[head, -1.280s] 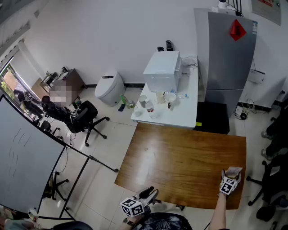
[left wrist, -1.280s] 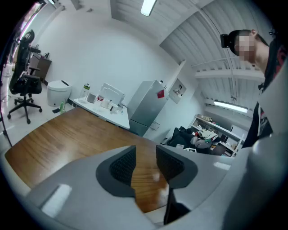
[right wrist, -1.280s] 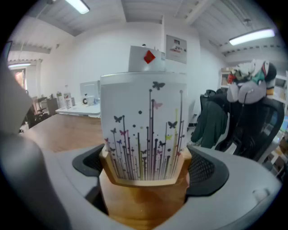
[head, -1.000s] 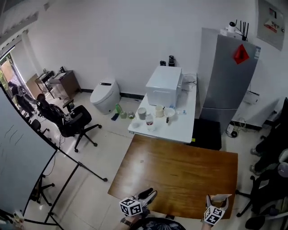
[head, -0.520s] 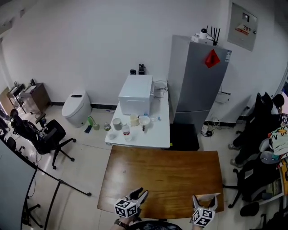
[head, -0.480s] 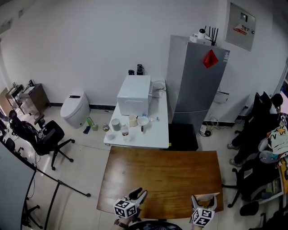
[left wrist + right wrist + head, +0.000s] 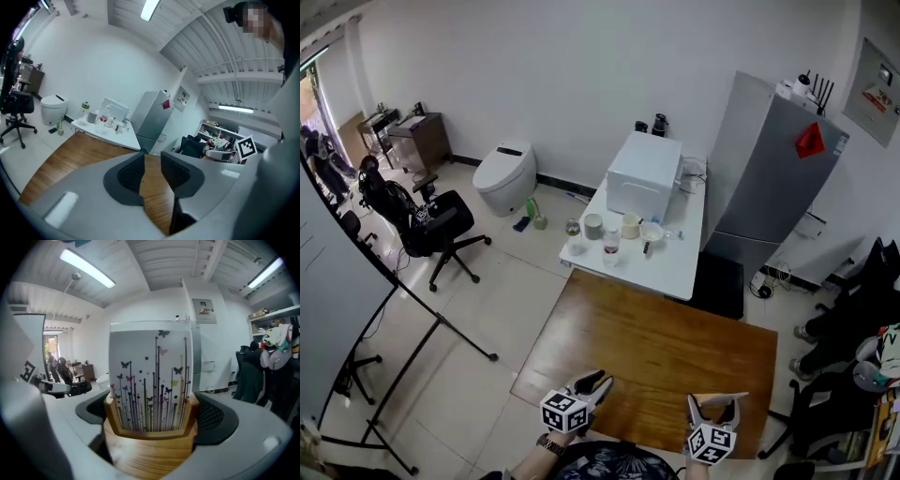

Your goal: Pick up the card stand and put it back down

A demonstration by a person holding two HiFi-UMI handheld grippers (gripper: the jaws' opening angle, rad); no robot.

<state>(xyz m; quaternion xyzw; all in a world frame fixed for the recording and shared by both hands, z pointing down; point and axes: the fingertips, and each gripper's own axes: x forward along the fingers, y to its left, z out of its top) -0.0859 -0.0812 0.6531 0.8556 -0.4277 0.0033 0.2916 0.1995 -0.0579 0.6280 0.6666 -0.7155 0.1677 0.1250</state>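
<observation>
The card stand [image 7: 150, 446] is a wooden block holding an upright white card printed with butterflies and thin stems. My right gripper [image 7: 150, 414] is shut on the block, one dark pad on each side. In the head view this right gripper [image 7: 713, 404] hovers over the near edge of the brown wooden table [image 7: 656, 342] with the card stand [image 7: 717, 397] showing as a pale strip between its fingers. To its left, my left gripper [image 7: 596, 380] sits over the same near edge. In its own view the left gripper [image 7: 152, 158] has its jaws almost together with nothing between them.
A white table [image 7: 675, 267] with a white box appliance [image 7: 643, 174], cups and a bottle stands beyond the wooden table. A grey fridge [image 7: 773, 173] is at the back right. Office chairs [image 7: 431, 225] stand on the floor at left and black chairs [image 7: 862, 300] at right.
The right gripper, still holding the card stand, has come from the table's right corner to the near edge, closer to the left gripper. The head view has swung about.
</observation>
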